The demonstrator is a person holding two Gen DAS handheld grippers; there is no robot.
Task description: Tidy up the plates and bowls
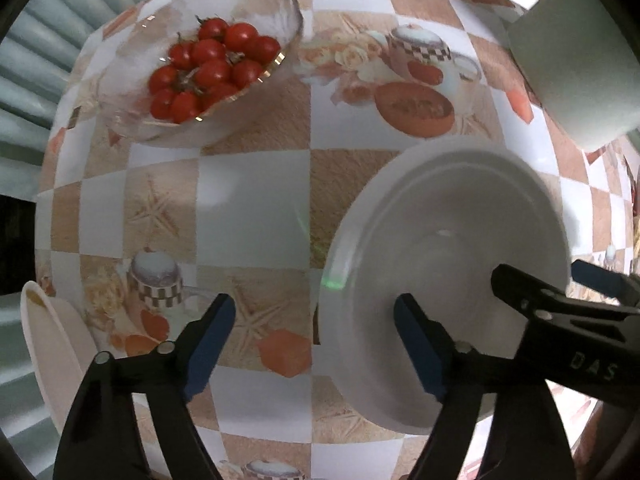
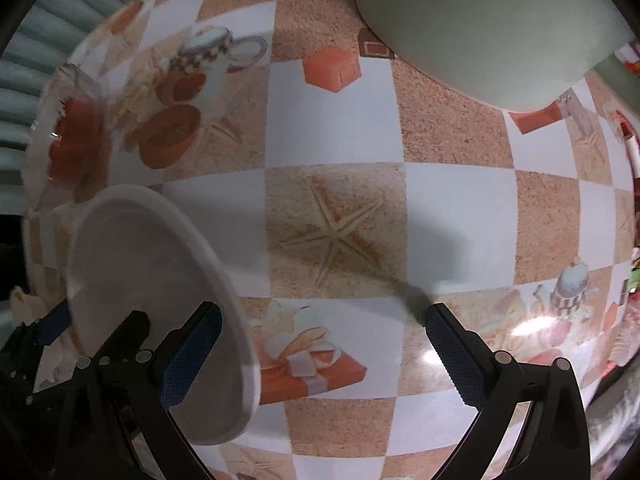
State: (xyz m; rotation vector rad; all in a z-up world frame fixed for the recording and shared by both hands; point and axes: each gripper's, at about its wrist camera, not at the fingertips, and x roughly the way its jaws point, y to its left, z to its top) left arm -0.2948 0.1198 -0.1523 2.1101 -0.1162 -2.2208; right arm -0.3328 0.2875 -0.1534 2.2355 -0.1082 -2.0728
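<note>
- White plate [image 1: 444, 276] lies flat on the counter [image 1: 256, 216], which wears a checked cloth printed with starfish and teapots. The plate is bare.
- Left gripper [image 1: 316, 340] points down with jaws wide; its right pad sits over the plate's inner face, its left pad over bare cloth, so the plate's near-left rim falls between them. Pads do not press on anything that I can see.
- Right gripper [image 2: 324, 352] also points down, jaws wide. Its left pad overlaps the plate's right edge in its own view; its right pad hangs over bare cloth. Nothing is held. Whether either gripper touches the plate cannot be told.
- Glass bowl [image 1: 200, 68] of cherry tomatoes [image 1: 208, 68] stands well apart from the plate, toward the far left of the counter.
- Cream bowl [image 1: 52, 352] shows at the near-left edge, only partly in view.
- Pale grey-green vessel [image 2: 488, 28] stands at the far right; its kind is unclear.
- Step in hand, as I judge it: both grippers are positioned at the plate, one on each side, for a rim grasp.
- Next move calls for one jaw pair to straddle the thin rim squarely and close. The plate is smooth and shallow, so a slip or tilt seems the risk.
</note>
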